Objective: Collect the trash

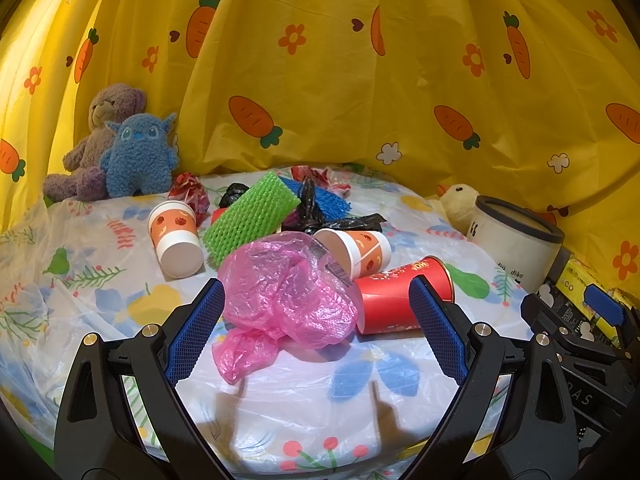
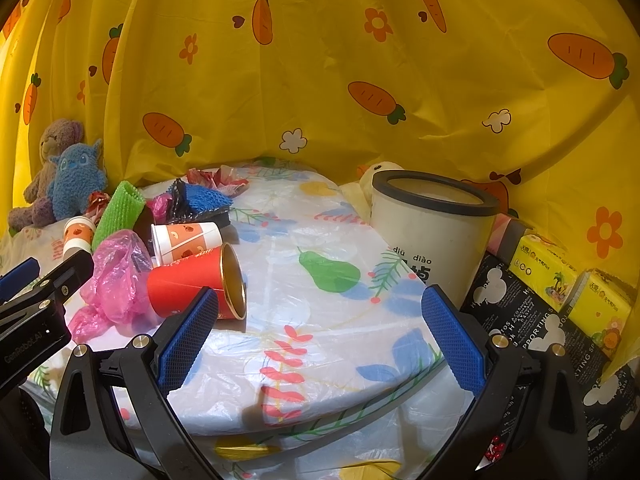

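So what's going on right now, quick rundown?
Both grippers open, holding nothing. Left gripper lined up on the pink plastic bag. Red cup lies against the bag. Bin stands to the right, path clear.

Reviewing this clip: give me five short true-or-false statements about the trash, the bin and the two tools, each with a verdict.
1. The left tool is open, its fingers on either side of the pink plastic bag. True.
2. The red cup stands upright. False: it lies on its side, its gold-lined mouth showing in the right wrist view.
3. The white bin with the dark rim already holds trash. False: no trash shows in it, though its bottom is hidden.
4. The right tool is open and holds nothing. True.
5. The green foam net lies beside the bin. False: it lies in the trash pile, across the table from the bin.
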A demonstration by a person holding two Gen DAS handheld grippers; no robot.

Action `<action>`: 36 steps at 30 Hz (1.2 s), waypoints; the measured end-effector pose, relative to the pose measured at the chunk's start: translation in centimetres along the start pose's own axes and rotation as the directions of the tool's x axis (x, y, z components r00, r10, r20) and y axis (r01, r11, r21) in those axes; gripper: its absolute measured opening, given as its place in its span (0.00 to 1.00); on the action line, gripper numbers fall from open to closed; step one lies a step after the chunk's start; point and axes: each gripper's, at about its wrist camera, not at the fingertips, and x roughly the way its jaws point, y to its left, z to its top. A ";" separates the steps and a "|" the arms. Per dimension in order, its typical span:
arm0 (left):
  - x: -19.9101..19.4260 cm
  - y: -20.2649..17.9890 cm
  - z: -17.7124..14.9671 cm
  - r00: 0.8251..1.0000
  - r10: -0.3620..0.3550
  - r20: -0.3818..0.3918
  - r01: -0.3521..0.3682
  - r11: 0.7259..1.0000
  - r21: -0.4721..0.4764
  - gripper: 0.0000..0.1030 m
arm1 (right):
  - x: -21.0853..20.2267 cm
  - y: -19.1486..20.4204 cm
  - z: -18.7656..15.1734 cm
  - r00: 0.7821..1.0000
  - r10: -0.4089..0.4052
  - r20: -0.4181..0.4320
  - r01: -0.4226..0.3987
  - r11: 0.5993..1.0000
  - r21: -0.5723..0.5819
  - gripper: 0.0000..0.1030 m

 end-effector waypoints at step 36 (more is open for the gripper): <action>3.6 6.5 -1.0 0.995 0.093 -0.044 -0.096 0.992 -0.078 0.89 | 8.0 5.4 -0.7 0.911 0.382 -0.156 -0.379 0.924 0.048 0.55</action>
